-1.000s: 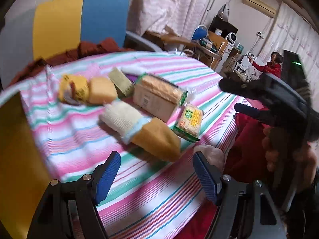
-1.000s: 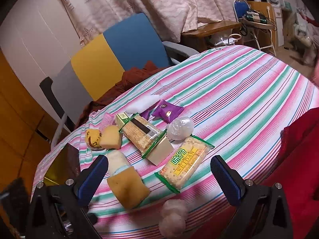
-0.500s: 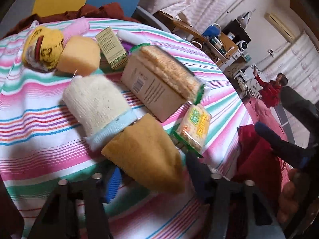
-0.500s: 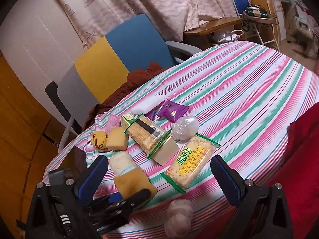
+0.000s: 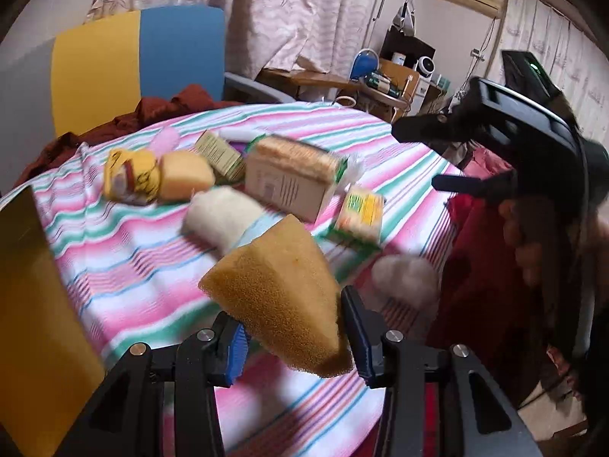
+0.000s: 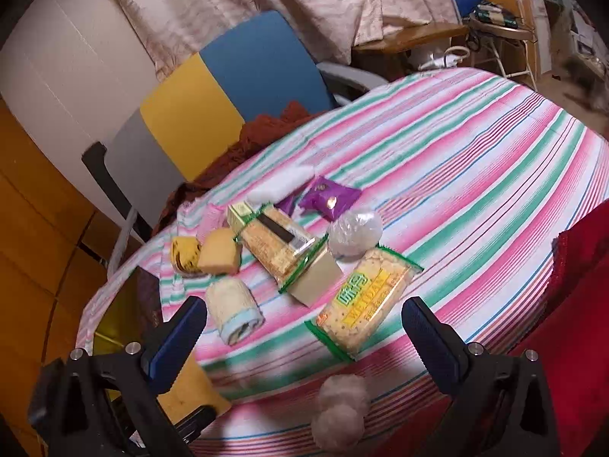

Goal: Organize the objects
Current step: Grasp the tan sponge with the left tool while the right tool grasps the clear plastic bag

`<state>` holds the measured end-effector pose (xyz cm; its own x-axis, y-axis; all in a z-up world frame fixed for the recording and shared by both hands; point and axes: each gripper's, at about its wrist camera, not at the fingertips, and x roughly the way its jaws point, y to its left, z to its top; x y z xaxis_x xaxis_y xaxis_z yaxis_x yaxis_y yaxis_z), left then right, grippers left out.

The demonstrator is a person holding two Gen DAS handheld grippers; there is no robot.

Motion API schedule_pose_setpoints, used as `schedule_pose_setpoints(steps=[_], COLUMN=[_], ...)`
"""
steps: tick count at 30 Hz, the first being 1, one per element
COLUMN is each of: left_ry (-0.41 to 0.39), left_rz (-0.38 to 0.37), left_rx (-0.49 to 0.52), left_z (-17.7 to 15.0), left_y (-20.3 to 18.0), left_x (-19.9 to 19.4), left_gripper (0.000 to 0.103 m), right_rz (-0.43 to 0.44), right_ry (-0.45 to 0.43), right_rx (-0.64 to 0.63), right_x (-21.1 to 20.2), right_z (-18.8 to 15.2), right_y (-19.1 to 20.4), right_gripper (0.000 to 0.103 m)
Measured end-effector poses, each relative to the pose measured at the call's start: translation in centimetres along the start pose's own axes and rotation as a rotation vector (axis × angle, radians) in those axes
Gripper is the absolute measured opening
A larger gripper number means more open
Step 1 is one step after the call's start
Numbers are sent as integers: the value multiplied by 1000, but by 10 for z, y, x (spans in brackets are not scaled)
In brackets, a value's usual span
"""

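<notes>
The left gripper (image 5: pixel 291 337), jaws clamping a sponge (image 5: pixel 279 301), is lifting it off the worktop (image 6: pixel 475 175) while the right gripper (image 6: pixel 304 327) is hanging wide-jawed near the cracker pack (image 6: pixel 363 301), the remaining clutter unsorted.

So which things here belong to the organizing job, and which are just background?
Job: brown sponge in left gripper; open right gripper; rolled towel; cracker pack; purple packet.
Background: chair; curtain; side desk.

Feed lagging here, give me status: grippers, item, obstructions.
Left gripper shut on yellow sponge, lifted off the striped tablecloth. Right gripper open, empty, above cracker pack. Nothing blocking.
</notes>
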<state>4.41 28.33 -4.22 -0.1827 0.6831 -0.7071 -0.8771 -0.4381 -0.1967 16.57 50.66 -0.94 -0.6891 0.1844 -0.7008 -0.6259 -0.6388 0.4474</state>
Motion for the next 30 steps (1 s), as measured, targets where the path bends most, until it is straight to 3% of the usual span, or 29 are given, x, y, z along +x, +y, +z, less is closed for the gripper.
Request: schedule_pose_setpoints(steps=[7,14,28,30], left_ry=[1,-86,-206,-214], left_rz=[53,77,111,113], left_rx=[-39,-53,-127,-141], left_z=[-20,-19,-24,-26], left_y=[9,9,34,37], left_x=[-12,-46,-97,-99], left_gripper=[44,44,44,44], right_rz=[-43,-77,-261,-288], right_ry=[131,267,553,604], right_rx=[-98,-200,-441,-492], right_x=[19,41,75,76], right_z=[0,-3,-25,-35], right_y=[15,28,50,51], right_gripper=[103,103,100,93])
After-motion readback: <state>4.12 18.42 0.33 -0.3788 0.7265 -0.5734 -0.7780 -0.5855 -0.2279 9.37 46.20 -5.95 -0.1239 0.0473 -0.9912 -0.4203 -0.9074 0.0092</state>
